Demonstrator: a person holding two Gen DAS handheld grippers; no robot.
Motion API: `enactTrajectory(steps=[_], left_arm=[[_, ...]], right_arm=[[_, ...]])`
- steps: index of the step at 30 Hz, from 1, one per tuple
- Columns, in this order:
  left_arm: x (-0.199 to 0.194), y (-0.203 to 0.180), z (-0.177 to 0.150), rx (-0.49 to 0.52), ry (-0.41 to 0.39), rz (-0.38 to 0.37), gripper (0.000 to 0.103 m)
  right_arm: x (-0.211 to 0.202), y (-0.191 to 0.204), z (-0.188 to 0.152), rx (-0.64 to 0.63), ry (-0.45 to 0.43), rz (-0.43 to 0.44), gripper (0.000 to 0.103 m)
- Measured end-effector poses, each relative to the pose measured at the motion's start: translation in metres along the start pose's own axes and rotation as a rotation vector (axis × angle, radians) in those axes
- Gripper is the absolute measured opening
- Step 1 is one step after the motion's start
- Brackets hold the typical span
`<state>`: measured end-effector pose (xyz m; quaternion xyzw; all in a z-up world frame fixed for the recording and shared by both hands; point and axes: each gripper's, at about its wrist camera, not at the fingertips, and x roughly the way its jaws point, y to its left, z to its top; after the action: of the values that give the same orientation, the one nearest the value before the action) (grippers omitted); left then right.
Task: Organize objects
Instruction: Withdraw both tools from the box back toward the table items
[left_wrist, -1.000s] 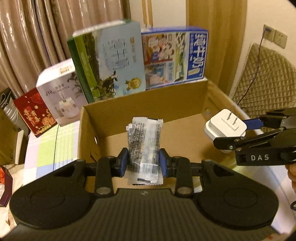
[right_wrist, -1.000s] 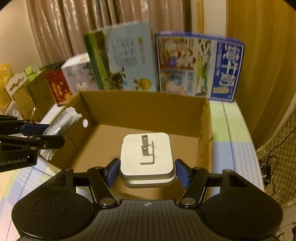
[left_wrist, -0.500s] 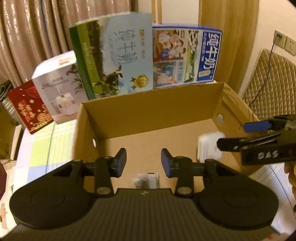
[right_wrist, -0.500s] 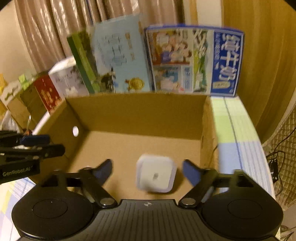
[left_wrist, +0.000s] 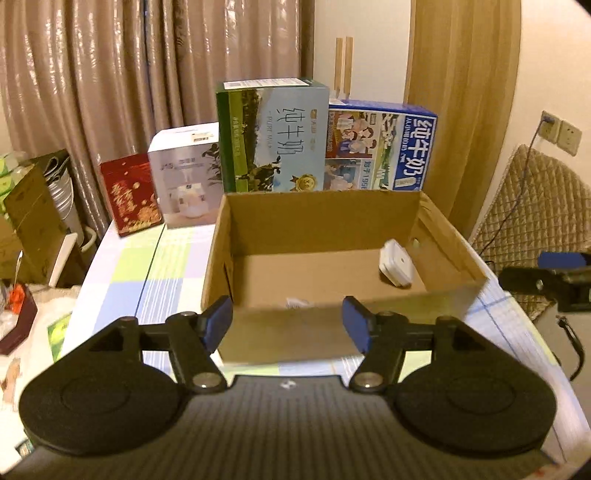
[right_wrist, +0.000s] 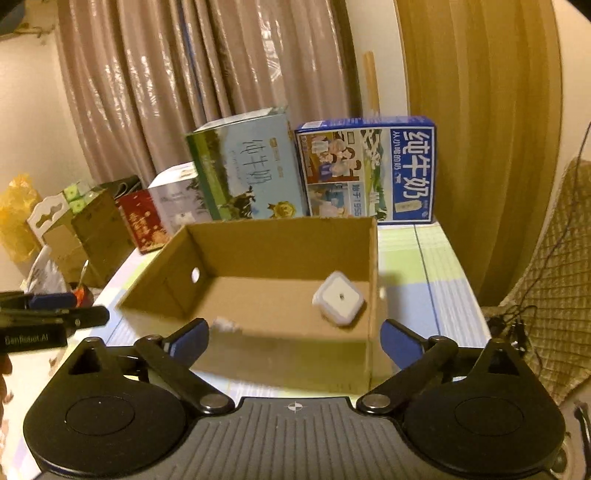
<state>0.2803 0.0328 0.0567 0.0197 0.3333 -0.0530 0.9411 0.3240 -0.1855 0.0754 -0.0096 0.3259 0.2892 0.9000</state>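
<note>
An open cardboard box (left_wrist: 347, 210) (right_wrist: 280, 236) stands on the checked tablecloth. A white plug adapter (left_wrist: 396, 262) (right_wrist: 339, 302) lies inside it by the right wall. The snack packet (left_wrist: 297, 303) (right_wrist: 226, 325) lies by the box's near wall, mostly hidden behind that wall. My left gripper (left_wrist: 288, 322) is open and empty, in front of the box's near wall. My right gripper (right_wrist: 295, 341) is open and empty, also in front of the box. Each gripper shows at the edge of the other's view: the right gripper (left_wrist: 554, 280), the left gripper (right_wrist: 55, 319).
Behind the box stand a green milk carton box (left_wrist: 273, 136), a blue milk carton box (left_wrist: 380, 147), a white appliance box (left_wrist: 184, 177) and a red box (left_wrist: 131, 199). Curtains hang behind. A quilted chair (left_wrist: 535, 210) with a cable is at the right. Cluttered boxes are at the left.
Both grippers opened and dropped their loads into the box: the packet from the left, the adapter from the right. Both then drew back and up from the box.
</note>
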Motion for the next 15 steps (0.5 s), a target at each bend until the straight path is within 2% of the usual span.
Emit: enactTrajectory(steps=[3,9,15], left_arm=[[-0.027,-0.002,-0.025,-0.018,-0.008,0.007,0.076],[-0.06,-0.005,-0.078,0.006,0.003,0.03,0.087],[-0.063,-0.015,-0.117,0.027,0.002,0.019,0.095]], right_arm=[[-0.026,0.006,-0.028,0.001,-0.01,-0.012,0.101],[-0.059,0.014,-0.085,0.05,0.002,-0.012,0.101],[-0.062,0.016,-0.131,0.038,0.015,-0.039,0.101]])
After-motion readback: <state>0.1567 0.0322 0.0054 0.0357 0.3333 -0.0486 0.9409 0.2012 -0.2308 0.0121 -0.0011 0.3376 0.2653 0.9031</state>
